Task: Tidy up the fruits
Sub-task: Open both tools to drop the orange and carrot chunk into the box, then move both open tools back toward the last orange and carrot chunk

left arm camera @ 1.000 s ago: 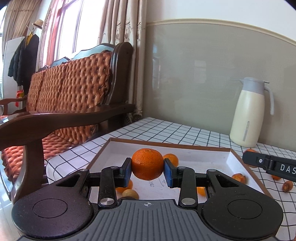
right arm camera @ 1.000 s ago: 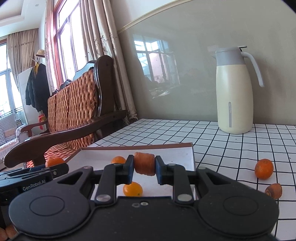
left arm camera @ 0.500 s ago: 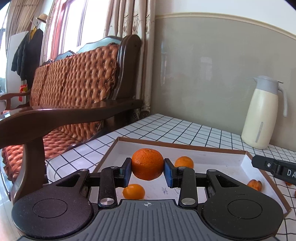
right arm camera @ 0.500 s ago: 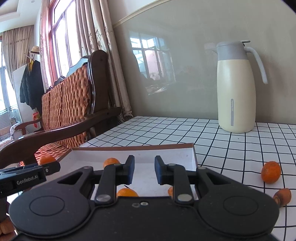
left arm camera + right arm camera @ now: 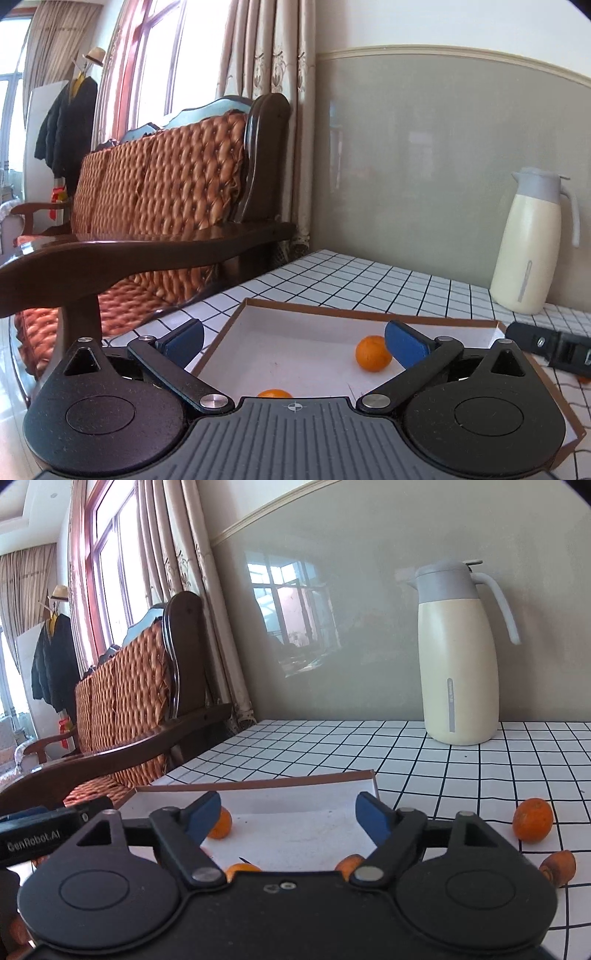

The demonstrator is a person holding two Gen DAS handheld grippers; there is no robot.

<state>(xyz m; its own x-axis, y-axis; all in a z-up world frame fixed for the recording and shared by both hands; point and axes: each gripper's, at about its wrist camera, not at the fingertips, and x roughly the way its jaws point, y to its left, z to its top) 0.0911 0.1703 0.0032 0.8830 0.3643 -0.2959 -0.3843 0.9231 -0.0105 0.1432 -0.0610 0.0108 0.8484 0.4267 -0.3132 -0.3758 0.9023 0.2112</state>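
Observation:
A shallow white tray with a brown rim [image 5: 369, 314] lies on the checked table and also shows in the right wrist view [image 5: 258, 785]. My left gripper [image 5: 293, 341] is open and empty above it. An orange [image 5: 373, 352] sits in the tray by the right pad, and another orange [image 5: 274, 393] peeks over the gripper body. My right gripper [image 5: 288, 818] is open and empty over the tray. Oranges [image 5: 221, 824] [image 5: 242, 868] and a brown fruit piece [image 5: 351, 864] lie in the tray below it. An orange [image 5: 532, 819] and a brown piece [image 5: 559, 867] lie on the table to the right.
A cream thermos jug [image 5: 458, 653] stands at the back by the wall and shows in the left wrist view [image 5: 532, 240]. A wooden armchair with an orange cushion [image 5: 159, 221] stands left of the table. The other gripper's black finger [image 5: 550, 341] reaches in from the right.
My left gripper opened and let go of the orange, which dropped into the tray. My right gripper released its brown piece earlier and opened wider.

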